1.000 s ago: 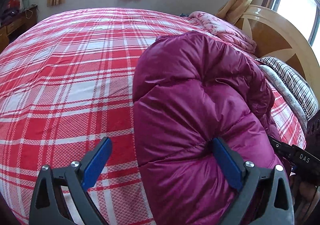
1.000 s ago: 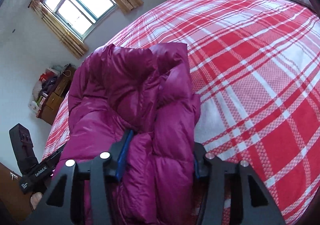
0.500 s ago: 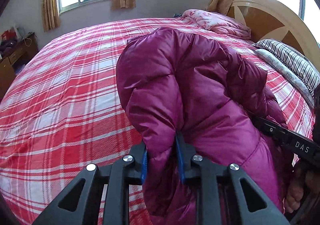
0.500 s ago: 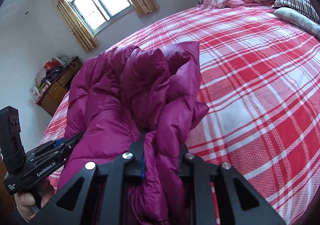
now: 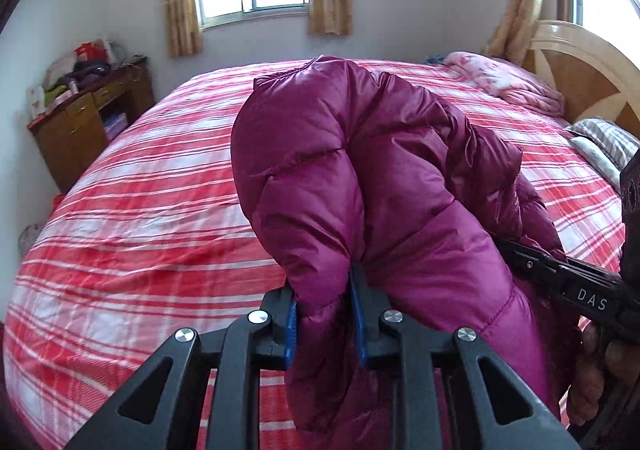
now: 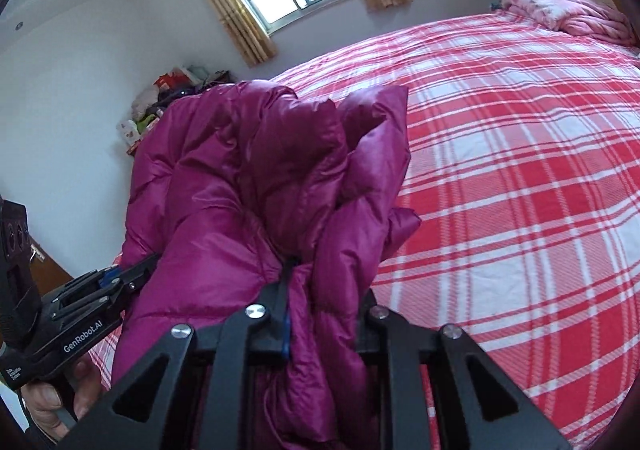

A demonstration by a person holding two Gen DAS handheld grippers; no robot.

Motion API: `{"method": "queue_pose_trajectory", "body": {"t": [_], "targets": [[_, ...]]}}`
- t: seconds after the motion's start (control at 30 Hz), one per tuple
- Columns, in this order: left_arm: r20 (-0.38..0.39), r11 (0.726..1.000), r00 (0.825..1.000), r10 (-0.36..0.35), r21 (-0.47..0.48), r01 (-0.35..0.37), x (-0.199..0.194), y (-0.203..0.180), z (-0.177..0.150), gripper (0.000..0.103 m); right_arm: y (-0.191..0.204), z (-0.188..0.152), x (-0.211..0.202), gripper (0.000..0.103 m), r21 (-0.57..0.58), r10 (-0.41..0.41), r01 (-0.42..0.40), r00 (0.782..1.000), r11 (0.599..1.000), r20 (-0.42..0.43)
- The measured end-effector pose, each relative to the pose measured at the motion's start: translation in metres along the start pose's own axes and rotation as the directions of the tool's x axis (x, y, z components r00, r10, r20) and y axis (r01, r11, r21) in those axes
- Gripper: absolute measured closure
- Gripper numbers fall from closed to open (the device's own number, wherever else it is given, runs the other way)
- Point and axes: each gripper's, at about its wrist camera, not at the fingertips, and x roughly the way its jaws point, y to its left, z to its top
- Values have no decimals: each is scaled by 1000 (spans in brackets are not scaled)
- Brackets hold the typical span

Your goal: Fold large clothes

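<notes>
Magenta down jacket (image 5: 372, 186) bunched and lifted above the red plaid bedspread (image 5: 132, 218), pinched at two places. Left gripper (image 5: 326, 316) clamped on a fold of the quilted fabric, blue pads (image 5: 291, 324) pressing in from both sides, most of each pad buried in the puff. Right gripper (image 6: 320, 302) likewise closed on another thick fold, only a sliver of one blue pad (image 6: 285, 330) showing, the other swallowed by cloth. Lower part of the jacket cut off at the bottom edge in both views, so no telling how much hangs below. Collar, sleeves and zip impossible to sort out in the crumple. Pink quilt (image 5: 504, 84) folded by the wooden headboard (image 5: 580, 70), striped pillow (image 5: 608, 142) half out of view. Cluttered wooden desk (image 5: 88, 118) by the wall, things on it too small to name.
</notes>
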Motion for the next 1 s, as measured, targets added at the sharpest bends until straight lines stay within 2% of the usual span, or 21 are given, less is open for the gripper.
{"method": "queue_pose_trajectory", "body": {"t": [0.17, 0.47, 0.63, 1.0], "targets": [[-1, 998, 999, 43, -53, -43, -8, 39, -8, 80, 30, 3, 33, 82, -45, 53, -55, 998, 997, -45], [-23, 989, 993, 112, -93, -114, -21, 81, -30, 80, 64, 3, 82, 82, -95, 104, -116, 986, 989, -128], [-47, 985, 991, 125, -116, -130, -18, 103, -42, 80, 75, 0, 105, 82, -118, 107, -127, 980, 985, -168], [-72, 980, 990, 121, -151, -130, -9, 119, -61, 80, 81, -5, 117, 82, -130, 98, -125, 976, 984, -193]]}}
